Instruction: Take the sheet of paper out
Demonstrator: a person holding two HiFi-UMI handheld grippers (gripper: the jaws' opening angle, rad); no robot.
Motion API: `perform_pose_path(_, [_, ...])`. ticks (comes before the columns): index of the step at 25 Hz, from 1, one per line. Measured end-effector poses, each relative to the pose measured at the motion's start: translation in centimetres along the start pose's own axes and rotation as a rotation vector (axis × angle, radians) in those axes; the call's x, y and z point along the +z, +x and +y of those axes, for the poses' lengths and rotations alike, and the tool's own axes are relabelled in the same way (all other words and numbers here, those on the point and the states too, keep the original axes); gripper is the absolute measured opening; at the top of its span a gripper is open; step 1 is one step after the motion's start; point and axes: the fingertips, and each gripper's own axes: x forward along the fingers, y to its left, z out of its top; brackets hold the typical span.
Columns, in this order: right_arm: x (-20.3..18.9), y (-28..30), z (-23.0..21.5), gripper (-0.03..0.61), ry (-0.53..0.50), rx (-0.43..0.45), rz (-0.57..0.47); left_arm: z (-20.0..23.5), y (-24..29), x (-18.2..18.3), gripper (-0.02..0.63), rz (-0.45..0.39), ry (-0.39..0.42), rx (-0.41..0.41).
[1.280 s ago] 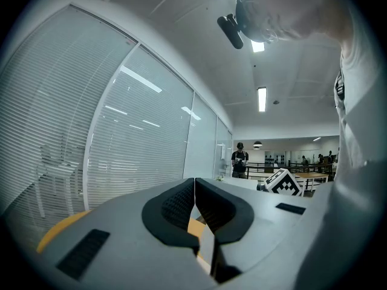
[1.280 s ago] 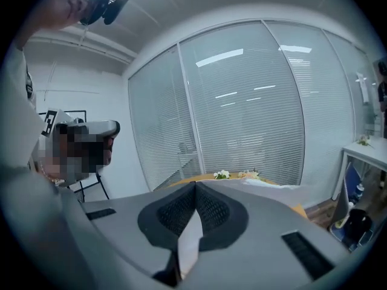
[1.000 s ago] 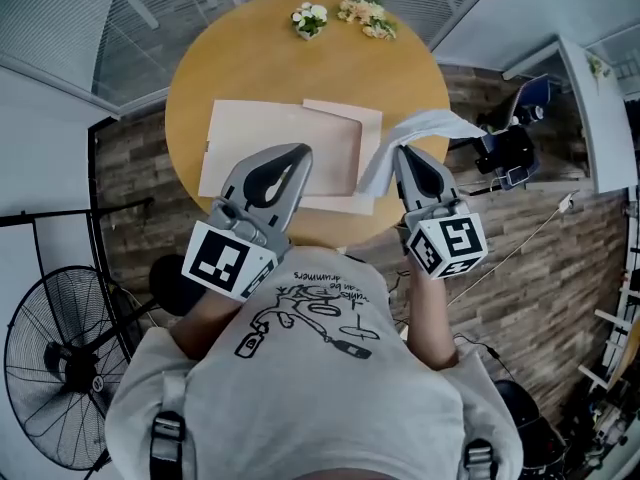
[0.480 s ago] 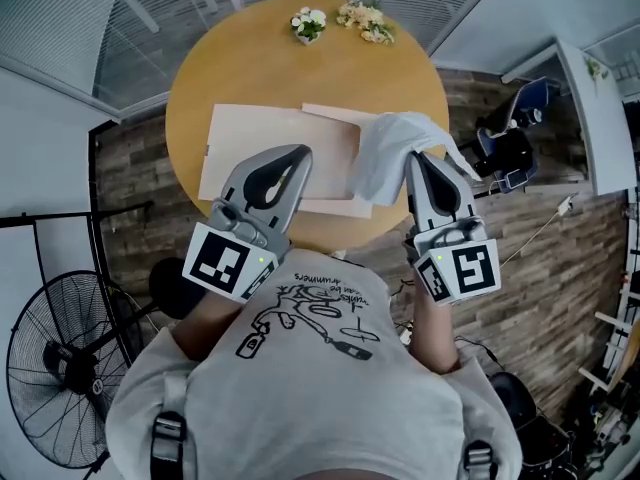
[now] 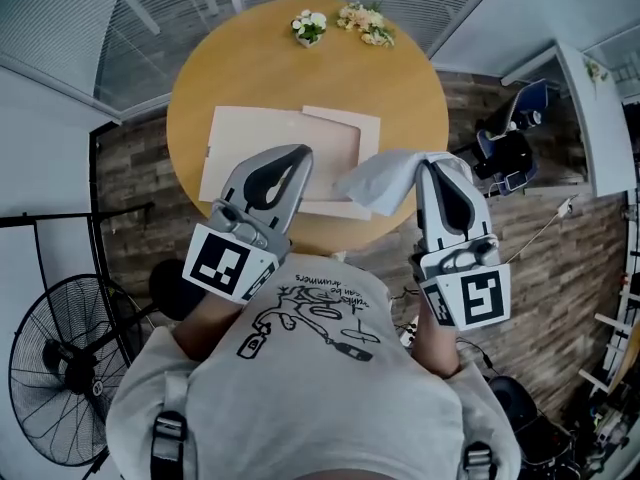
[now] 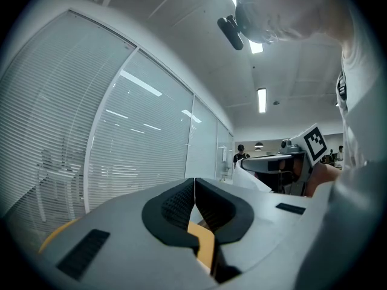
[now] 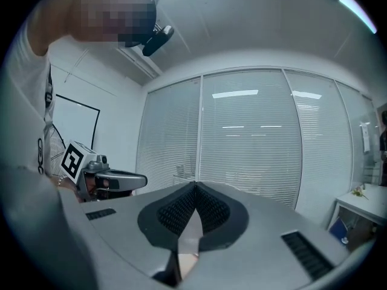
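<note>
**Spotted: sheet of paper [image 5: 385,180] pinched, up off the table [image 5: 260,58]**

Looking at the right gripper [image 5: 437,160] clamped tight on one edge of that sheet, with the rest drooping left above the table's near rim, just beside the beige envelope [image 5: 250,133]. Also seeing the left gripper [image 5: 298,153] with jaws pressed fully together, hovering over the envelope. Can't tell whether anything's nipped in there.

Far half of table [image 5: 250,68] bare, flower bunches [image 5: 366,18] at far rim, flat envelope [image 5: 250,133] over near middle, sheet of paper [image 5: 385,178] above near right rim.
</note>
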Motion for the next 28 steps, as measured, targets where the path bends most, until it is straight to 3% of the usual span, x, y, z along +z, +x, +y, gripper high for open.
perform_pose_path(28, [0.74,-0.42,0.9,0.006,-0.034,0.007,0.009,0.1,-0.61,-0.01,0.023,0.004,0.003,0.003])
